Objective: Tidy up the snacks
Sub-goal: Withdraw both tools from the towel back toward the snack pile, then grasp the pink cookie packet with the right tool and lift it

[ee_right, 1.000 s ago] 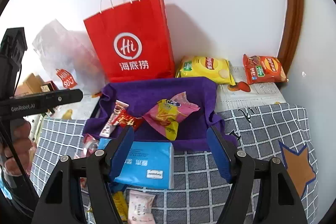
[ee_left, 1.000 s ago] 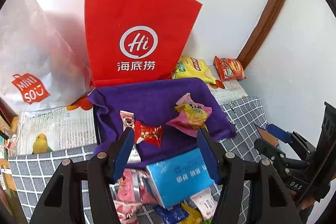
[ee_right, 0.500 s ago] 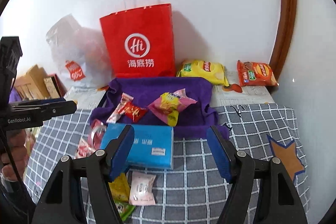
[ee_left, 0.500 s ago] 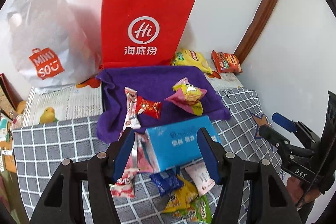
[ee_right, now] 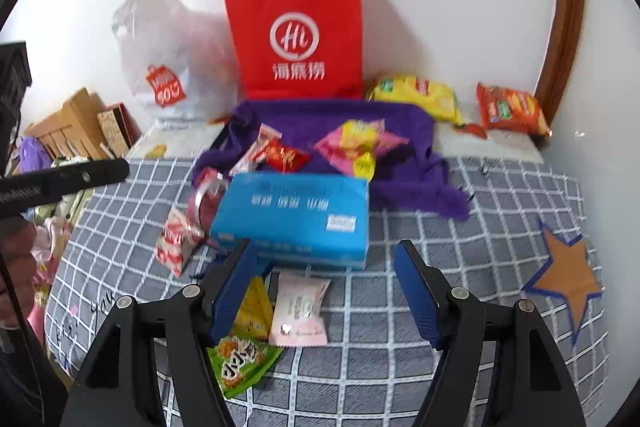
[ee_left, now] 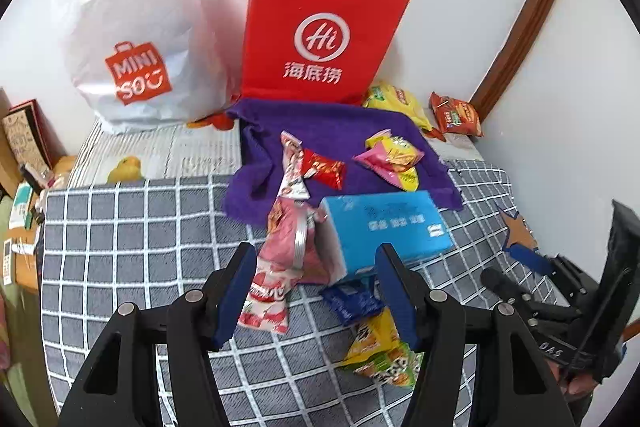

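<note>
Blue box on the checked cloth, used here as the landmark. Just behind the box: purple towel, its front edge touching or nearly touching the box. On the towel, behind the box: pink-yellow packet, red candy, and a long striped packet reaching toward the box's left corner. Farther behind, against the wall: red bag, upright, with a white plastic bag to its left. Behind and right of the box: yellow chips and orange chips, lying apart from each other.

Left of the box, touching its side: pink packets, one lying partly over another. In front of the box: small blue packet, half under the box's near corner; yellow-green packet; pale pink sachet beside it.

Left gripper: released, nothing between the pads, hovering over the pink packets and the box's left part, tilted downward. Right gripper: jaws closing, yet with only air between them, no pad pressing on anything; hovering in front of the box, above the sachet. Seen also at the far right edge of the left view, well right of the box. Part of a hand at the left edge of the right view, on the handle of the left tool.
</note>
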Motion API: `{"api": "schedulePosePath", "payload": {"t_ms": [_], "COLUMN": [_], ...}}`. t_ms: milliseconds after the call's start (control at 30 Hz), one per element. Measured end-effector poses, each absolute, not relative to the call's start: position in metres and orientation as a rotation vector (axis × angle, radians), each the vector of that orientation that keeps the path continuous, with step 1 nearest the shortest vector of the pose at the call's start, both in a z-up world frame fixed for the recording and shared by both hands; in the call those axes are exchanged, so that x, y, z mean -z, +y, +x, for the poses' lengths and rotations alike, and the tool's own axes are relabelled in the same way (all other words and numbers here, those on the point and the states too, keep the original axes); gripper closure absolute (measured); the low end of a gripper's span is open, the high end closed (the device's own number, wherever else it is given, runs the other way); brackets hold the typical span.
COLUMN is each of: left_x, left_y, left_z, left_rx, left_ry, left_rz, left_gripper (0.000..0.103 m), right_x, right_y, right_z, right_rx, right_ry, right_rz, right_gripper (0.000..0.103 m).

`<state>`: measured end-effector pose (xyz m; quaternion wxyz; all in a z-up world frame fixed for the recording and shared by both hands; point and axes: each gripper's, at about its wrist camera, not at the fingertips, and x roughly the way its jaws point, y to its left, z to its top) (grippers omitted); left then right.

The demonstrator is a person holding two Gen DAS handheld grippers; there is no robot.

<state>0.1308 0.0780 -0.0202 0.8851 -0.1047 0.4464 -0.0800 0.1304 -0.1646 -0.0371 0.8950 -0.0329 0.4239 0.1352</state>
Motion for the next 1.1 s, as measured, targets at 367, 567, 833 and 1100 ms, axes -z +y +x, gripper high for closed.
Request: {"api": "schedulePosePath", "payload": {"t_ms": [367,567,833,1100], "left_x": [0.060,0.075,0.080,0.087], "left_y": [0.105,0.111,0.119,0.125], "left_z": [0.122,0.123,0.126,0.131], "left_rx": [0.092,0.073,0.062,0.054], "left_ry": [1.001,1.031,1.040,1.050], "left_rz": [-0.266,-0.274,-0.290,-0.308], "left_gripper": [0.044,0.043,0.043,0.043], "right_x": [0.103,0.126,0.139,0.149], "right_y": [-0.154,-0.146,-0.137,-0.135], "right_z": [0.137,0.144,0.146,0.153], "right_rx": [-0.338,-0.352,-0.384,-0.384], "right_ry": [1.031,1.093,1.128,1.157], "right_rz": [-0.025,-0.035,-0.067,-0.101], "right_gripper": [0.050,0.053,0.053,0.053]}}
